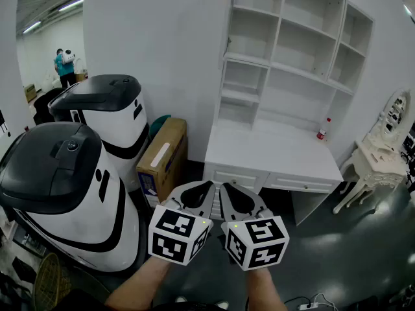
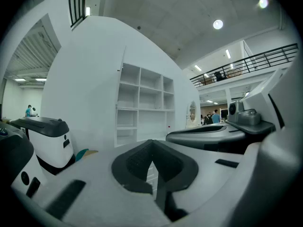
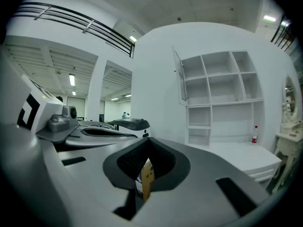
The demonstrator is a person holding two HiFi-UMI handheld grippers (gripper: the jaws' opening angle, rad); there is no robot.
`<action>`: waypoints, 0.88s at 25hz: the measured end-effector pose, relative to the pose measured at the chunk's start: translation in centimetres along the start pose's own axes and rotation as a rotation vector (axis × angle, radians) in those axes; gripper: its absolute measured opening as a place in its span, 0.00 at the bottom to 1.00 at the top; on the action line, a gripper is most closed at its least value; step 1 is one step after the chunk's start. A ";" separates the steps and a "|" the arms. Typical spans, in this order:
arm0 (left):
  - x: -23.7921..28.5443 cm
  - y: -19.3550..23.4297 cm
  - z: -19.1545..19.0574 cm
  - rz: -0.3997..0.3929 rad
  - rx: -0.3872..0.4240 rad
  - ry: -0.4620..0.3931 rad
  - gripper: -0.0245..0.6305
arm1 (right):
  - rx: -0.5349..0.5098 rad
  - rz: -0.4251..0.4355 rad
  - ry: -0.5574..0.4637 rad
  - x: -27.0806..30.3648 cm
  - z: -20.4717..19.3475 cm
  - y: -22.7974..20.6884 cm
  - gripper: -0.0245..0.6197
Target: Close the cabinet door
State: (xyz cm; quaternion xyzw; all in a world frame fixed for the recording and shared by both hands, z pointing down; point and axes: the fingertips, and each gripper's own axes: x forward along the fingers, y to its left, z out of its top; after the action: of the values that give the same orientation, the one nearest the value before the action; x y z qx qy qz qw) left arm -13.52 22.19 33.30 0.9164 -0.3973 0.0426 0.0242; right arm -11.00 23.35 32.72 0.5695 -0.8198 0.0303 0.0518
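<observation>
A tall white shelf cabinet [image 1: 292, 44] stands on a white desk [image 1: 272, 153] ahead of me. Its narrow door [image 1: 228, 24] at the upper left hangs open, nearly edge-on to me; it also shows as the door [image 3: 179, 79] in the right gripper view and the door [image 2: 121, 74] in the left gripper view. Both grippers are held side by side low in the head view, well short of the cabinet. My left gripper [image 1: 202, 188] [image 2: 151, 142] is shut and empty. So is my right gripper [image 1: 228, 190] [image 3: 148, 140], its tips closed on nothing.
Two large white-and-black machines [image 1: 65, 186] [image 1: 104, 115] stand at the left, with a cardboard box [image 1: 162, 157] leaning between them and the desk. A small red bottle [image 1: 321, 132] sits on the desk. A white dressing table [image 1: 379, 154] is at the right. A person [image 1: 65, 67] stands far off.
</observation>
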 end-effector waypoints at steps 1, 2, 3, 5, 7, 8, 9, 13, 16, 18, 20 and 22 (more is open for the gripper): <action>-0.1 0.1 -0.1 -0.001 -0.001 0.001 0.05 | 0.002 -0.003 0.002 0.0 -0.1 0.1 0.07; -0.2 0.3 -0.2 -0.002 -0.003 0.002 0.05 | 0.004 -0.006 0.003 0.0 -0.2 0.2 0.07; -0.3 0.4 -0.2 -0.003 -0.005 0.002 0.05 | 0.006 -0.009 0.004 0.1 -0.2 0.3 0.07; -0.6 0.9 -0.4 -0.005 -0.007 0.003 0.05 | 0.008 -0.014 0.005 0.3 -0.4 0.7 0.07; -0.8 1.3 -0.6 -0.011 -0.008 0.006 0.05 | 0.006 -0.018 0.012 0.6 -0.6 1.3 0.07; -0.9 1.5 -0.7 -0.015 -0.007 0.010 0.05 | 0.005 -0.022 0.017 0.8 -0.7 1.5 0.07; -1.0 1.7 -0.8 -0.018 -0.005 0.013 0.05 | 0.004 -0.026 0.021 1.0 -0.8 1.7 0.07; -1.2 2.5 -0.8 -0.031 0.001 0.017 0.05 | 0.004 -0.041 0.028 1.6 -0.8 2.4 0.07; -1.2 2.8 -0.5 -0.038 0.003 0.011 0.05 | 0.002 -0.049 0.033 1.7 -0.7 2.5 0.07; -1.1 3.0 -0.4 -0.043 0.006 0.009 0.05 | 0.003 -0.054 0.035 1.8 -0.8 2.6 0.07; -0.9 3.1 -0.3 -0.047 0.011 0.008 0.05 | 0.002 -0.054 0.035 2.0 -0.8 2.5 0.07; -0.5 3.3 -0.2 -0.048 0.015 0.008 0.05 | 0.000 -0.053 0.034 2.4 -0.7 2.3 0.07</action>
State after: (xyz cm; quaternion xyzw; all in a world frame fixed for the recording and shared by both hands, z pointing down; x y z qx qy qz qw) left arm -16.26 20.35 33.51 0.9256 -0.3748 0.0489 0.0199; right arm -13.91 22.03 33.75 0.5905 -0.8033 0.0387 0.0666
